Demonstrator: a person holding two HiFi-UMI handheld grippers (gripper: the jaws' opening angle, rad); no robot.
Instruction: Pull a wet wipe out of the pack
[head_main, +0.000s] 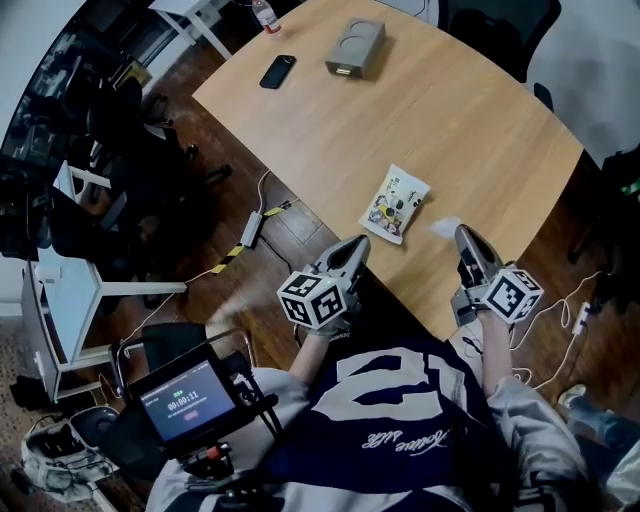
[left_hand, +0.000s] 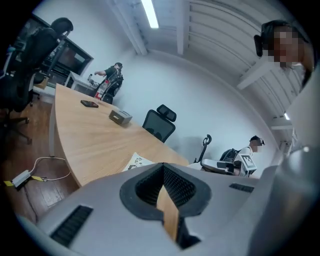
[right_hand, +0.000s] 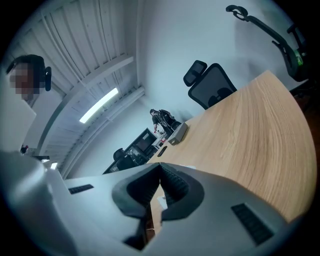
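The wet wipe pack (head_main: 395, 203), white with a colourful print, lies flat on the wooden table (head_main: 450, 110) near its front edge; its corner also shows in the left gripper view (left_hand: 136, 162). My left gripper (head_main: 357, 248) hovers just left of the pack at the table's edge, its jaws closed with nothing between them (left_hand: 163, 167). My right gripper (head_main: 466, 238) is to the right of the pack. It is shut, and a pale, blurred wet wipe (head_main: 444, 228) trails from its tip toward the pack. In the right gripper view the jaws (right_hand: 160, 167) meet tightly.
A grey box (head_main: 355, 48), a black phone (head_main: 277, 71) and a small bottle (head_main: 265, 15) sit at the table's far end. Office chairs (left_hand: 160, 122) stand beyond the table. Cables and a power strip (head_main: 250, 228) lie on the floor at left. A person (left_hand: 112, 80) stands far off.
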